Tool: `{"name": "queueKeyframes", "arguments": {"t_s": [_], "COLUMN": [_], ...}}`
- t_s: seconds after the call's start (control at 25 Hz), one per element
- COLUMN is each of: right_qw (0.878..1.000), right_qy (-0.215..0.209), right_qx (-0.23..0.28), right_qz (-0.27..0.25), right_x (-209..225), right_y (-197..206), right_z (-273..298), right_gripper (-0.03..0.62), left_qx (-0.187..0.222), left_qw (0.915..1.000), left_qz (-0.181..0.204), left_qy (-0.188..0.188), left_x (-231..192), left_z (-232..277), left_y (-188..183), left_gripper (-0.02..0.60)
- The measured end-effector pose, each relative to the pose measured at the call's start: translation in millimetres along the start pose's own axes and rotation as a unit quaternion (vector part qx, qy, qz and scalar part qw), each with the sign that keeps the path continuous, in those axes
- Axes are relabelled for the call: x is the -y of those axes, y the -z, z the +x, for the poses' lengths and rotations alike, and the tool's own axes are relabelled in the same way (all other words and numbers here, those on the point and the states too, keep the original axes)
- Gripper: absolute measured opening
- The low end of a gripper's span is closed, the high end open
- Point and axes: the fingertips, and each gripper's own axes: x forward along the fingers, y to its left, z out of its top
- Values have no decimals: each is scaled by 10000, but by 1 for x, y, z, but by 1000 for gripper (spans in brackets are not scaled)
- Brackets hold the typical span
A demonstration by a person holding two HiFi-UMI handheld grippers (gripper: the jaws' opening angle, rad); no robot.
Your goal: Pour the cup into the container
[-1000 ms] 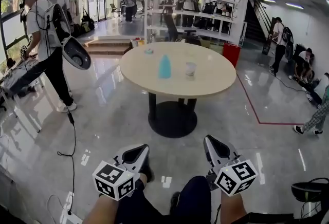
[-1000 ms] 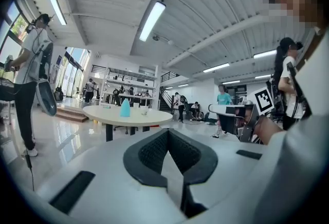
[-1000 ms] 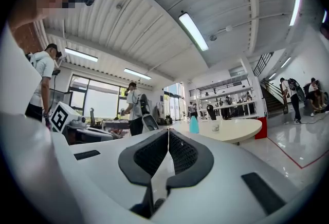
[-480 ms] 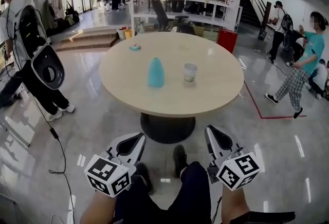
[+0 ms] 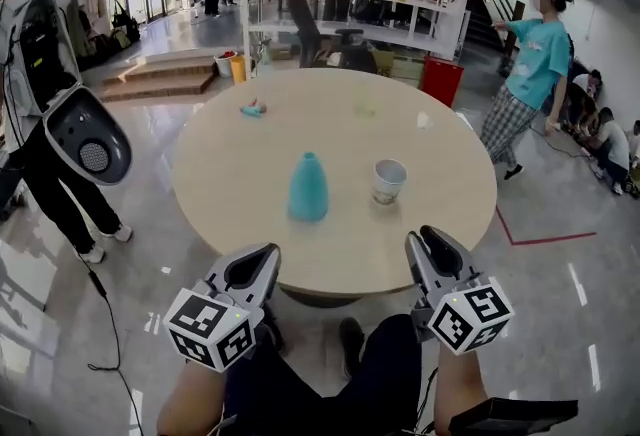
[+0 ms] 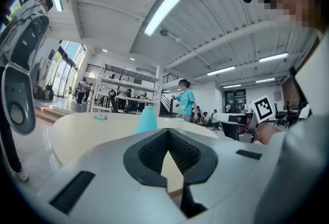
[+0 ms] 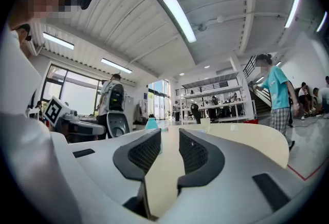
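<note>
Two grippers, one container, one cup and one small teal object are on or at a single round beige table [image 5: 200, 174]. The left gripper [image 5: 258, 262] sits at the table's near edge, its jaws together at the tips with nothing in them. Ahead of it and a little to the right stands the container [image 5: 308, 187], a teal bottle shape, broad at the base and narrowing to a rounded top. The small teal object [image 5: 253, 109] lies well beyond it. Just right of the container, not touching it, the cup [image 5: 389, 181] stands upright. It is white paper with faint print and an open mouth, and its contents cannot be made out. The cup is ahead of the right gripper [image 5: 428, 242] and slightly to its left, clear of the jaws. These have just been opening and stand narrowly apart, with nothing between them.
</note>
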Motion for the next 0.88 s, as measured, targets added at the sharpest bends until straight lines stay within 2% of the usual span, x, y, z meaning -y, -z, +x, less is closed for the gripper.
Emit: {"name": "queueKeyframes", "arguments": {"t_s": [0.2,0.4,0.52,0.72,0.88], "right_qw": [9992,9974,9952,9912,9886], "right_qy": [81,186,258,23,58], "right_qx": [-381,-680,-912,-1312,-1496], "right_qz": [-7,153,257,191,171], "right_x": [29,55,68,64,68], "right_y": [21,29,45,58,63], "right_z": [55,106,122,130,138], "right_gripper": [225,303,313,321,321], "left_qx": [-51,-159,-262,-431,-521], "left_qw": [9998,9993,9991,9983,9975], "left_qz": [-82,-130,-182,-247,-76], "left_qy": [-185,-309,-274,-312,-464], "left_x": [-54,-106,-124,-131,-134], "left_z": [48,90,112,119,116], "left_y": [0,-7,0,4,6], "left_gripper": [0,0,0,0,0]}}
